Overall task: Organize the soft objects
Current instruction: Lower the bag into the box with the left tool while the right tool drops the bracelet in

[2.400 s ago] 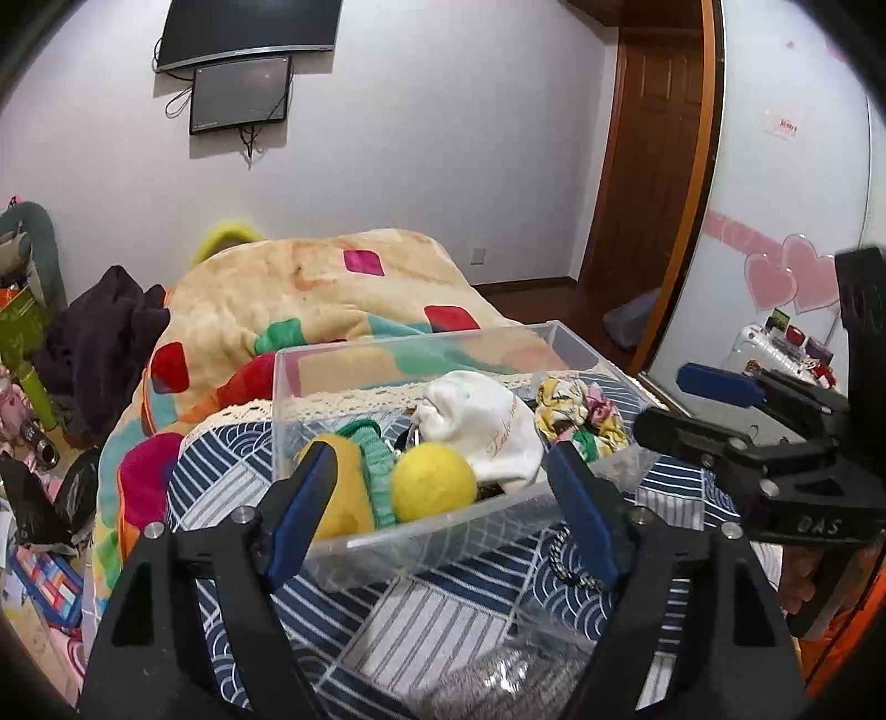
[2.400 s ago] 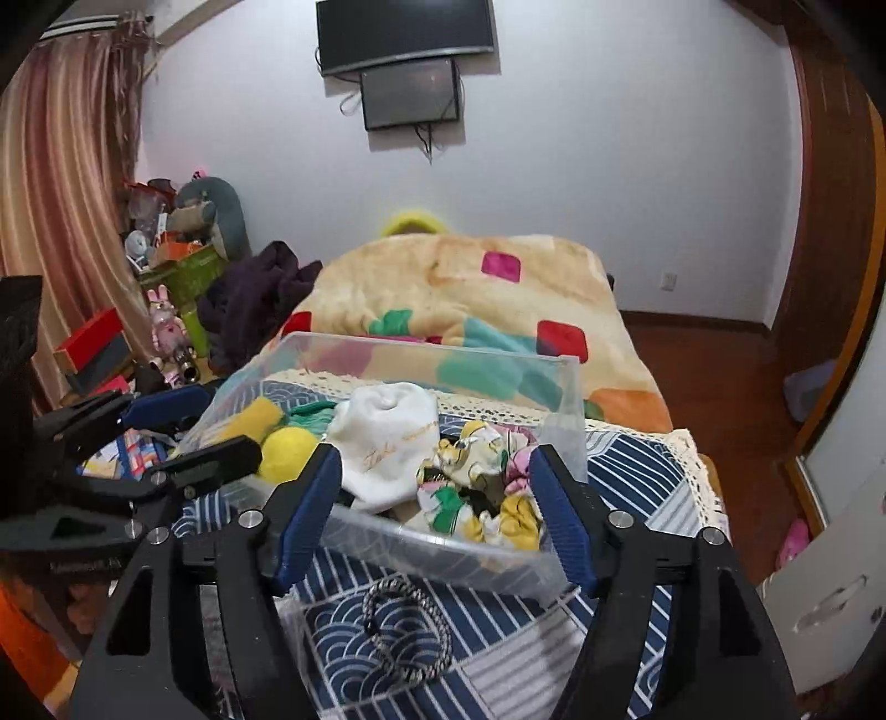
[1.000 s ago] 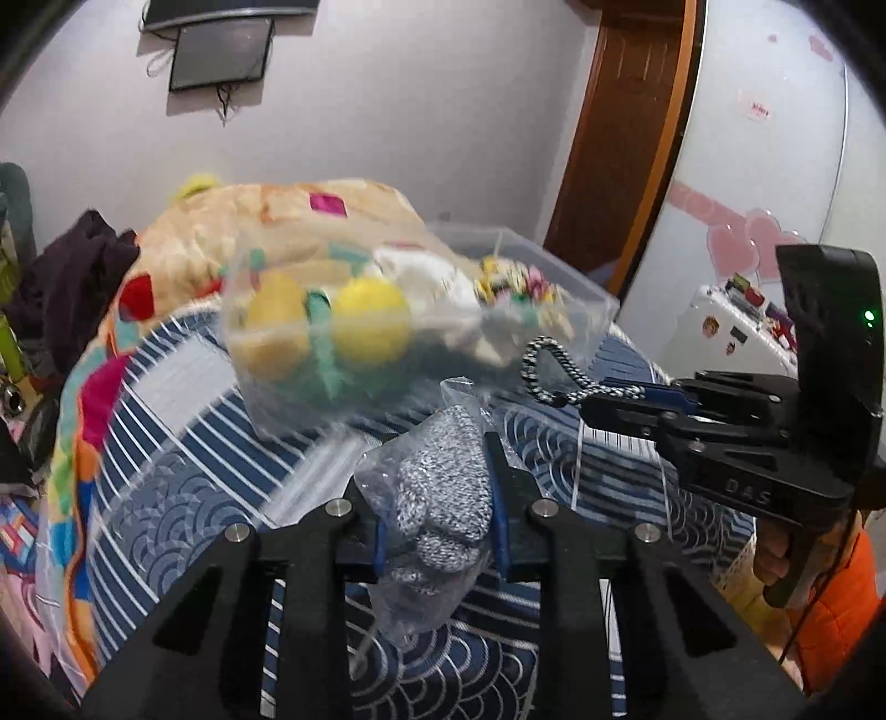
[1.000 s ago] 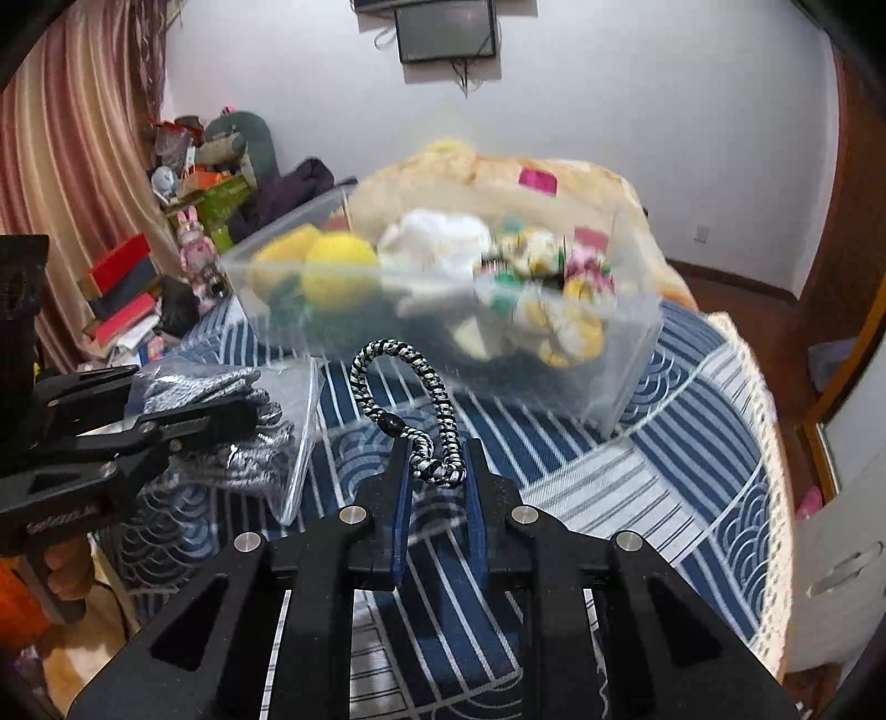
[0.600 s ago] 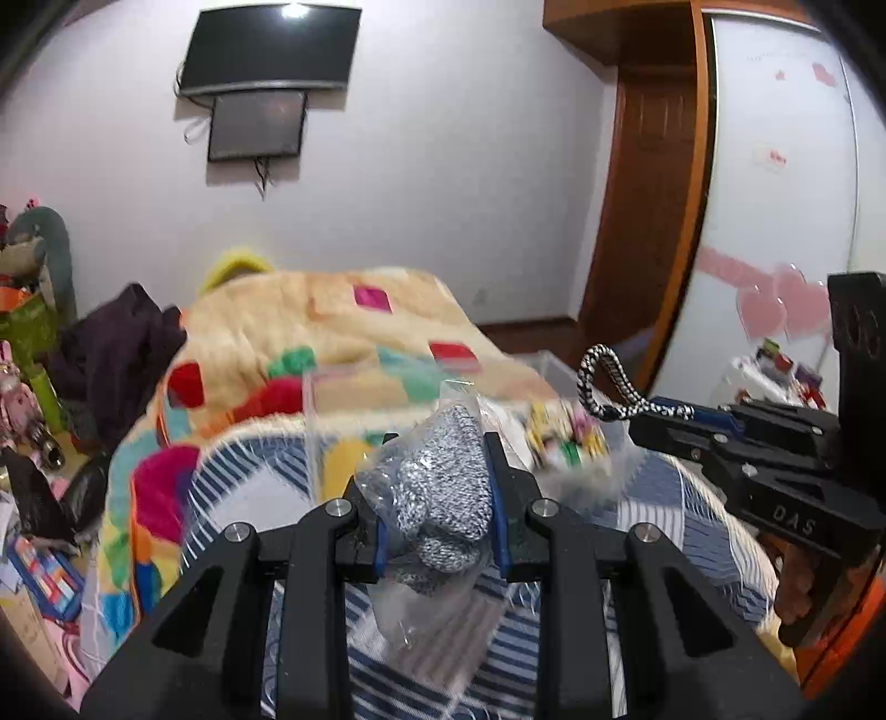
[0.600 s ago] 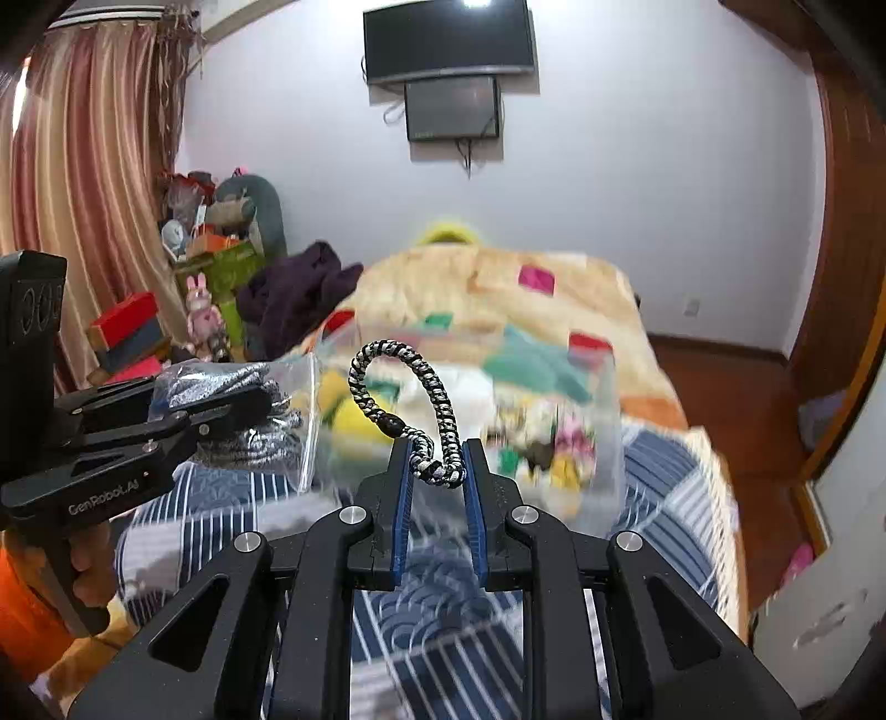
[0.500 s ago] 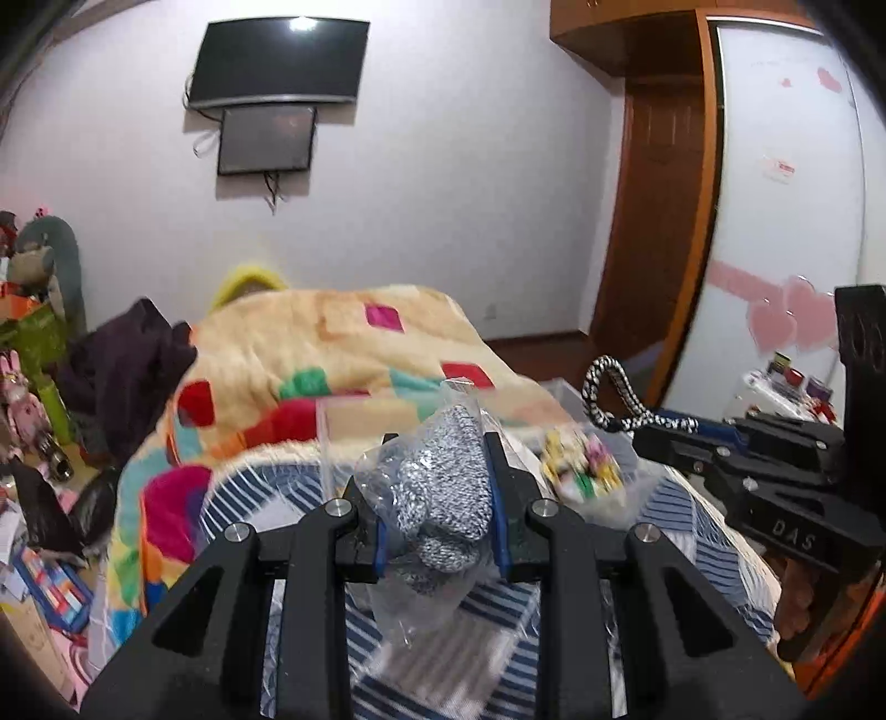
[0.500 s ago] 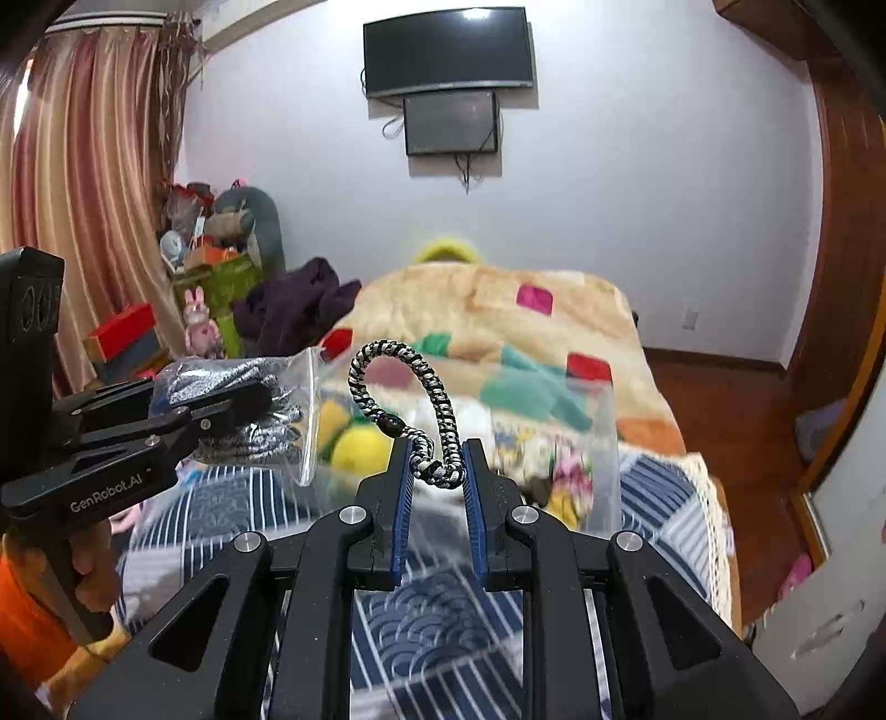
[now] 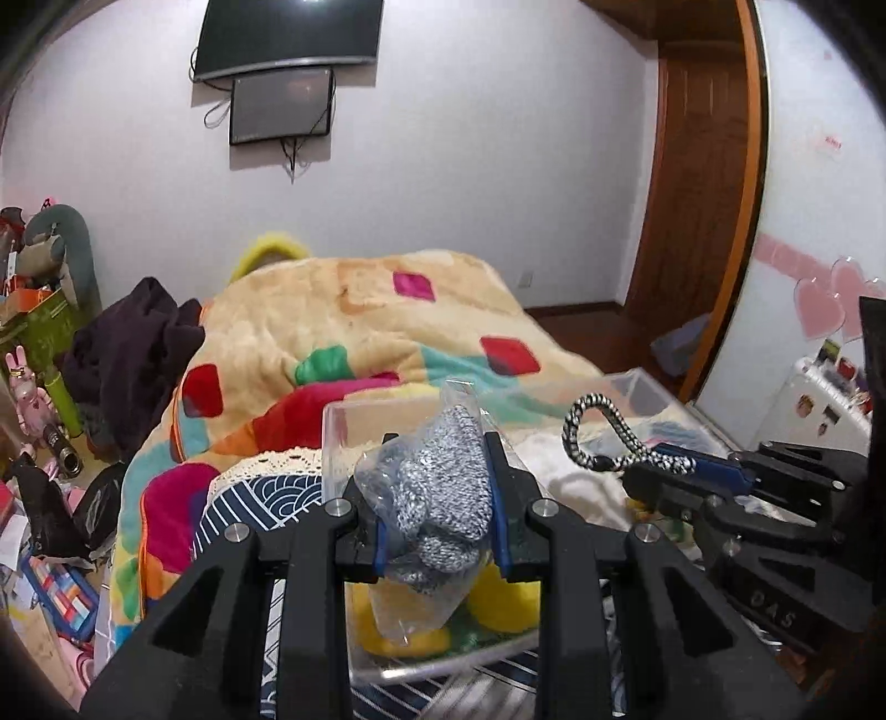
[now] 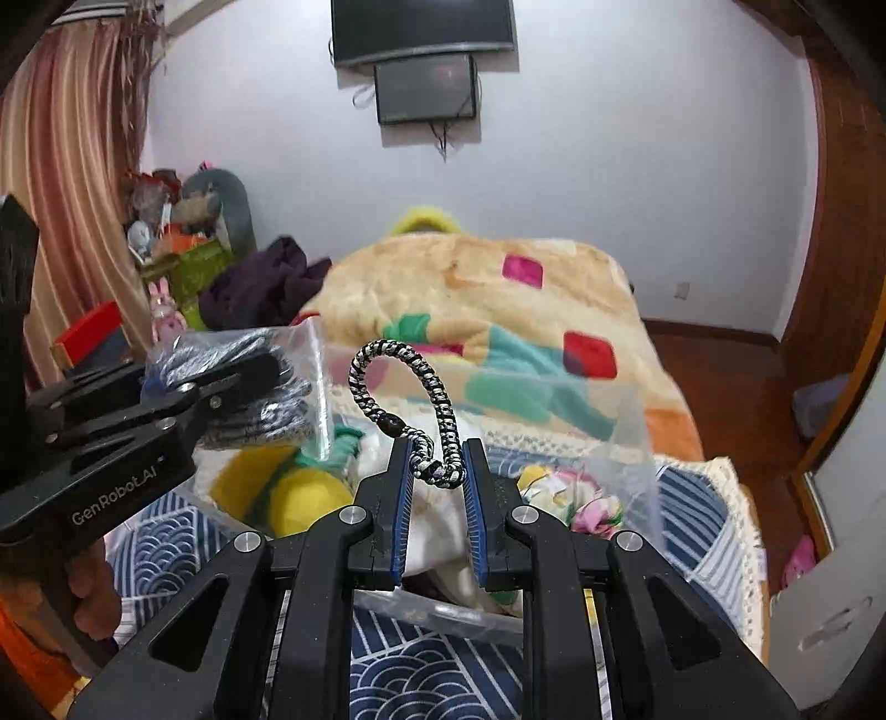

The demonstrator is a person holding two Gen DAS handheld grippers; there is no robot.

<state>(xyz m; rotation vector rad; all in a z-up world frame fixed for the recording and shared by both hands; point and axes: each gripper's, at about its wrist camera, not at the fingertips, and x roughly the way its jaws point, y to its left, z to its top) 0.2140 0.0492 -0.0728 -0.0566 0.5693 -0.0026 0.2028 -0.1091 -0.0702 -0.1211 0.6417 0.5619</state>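
Clear plastic bin (image 10: 620, 421) noted just ahead of and below both tongs. Left gripper (image 9: 437, 531) clenched on bagged grey knit (image 9: 443, 498); right gripper (image 10: 437, 487) clenched on braided cord loop (image 10: 398, 387), loop standing upward. Neither hand judged clearly nearer. Bin's near wall hidden behind tongs; contents partly obscured.

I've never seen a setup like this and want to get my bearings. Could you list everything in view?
Bagged knit cloth: one, grey, clamped in left tool.
Braided cord loop: one, black and white, clamped in right tool.
Plastic bin: one, clear, on the bed, beneath both tools.
Soft balls: two, yellow, in bin.
White cloth: one, in bin.
Blanket: one, beige with coloured patches, behind bin.
Screens: two, black, on wall.
Left tool: shut.
Right tool: shut.
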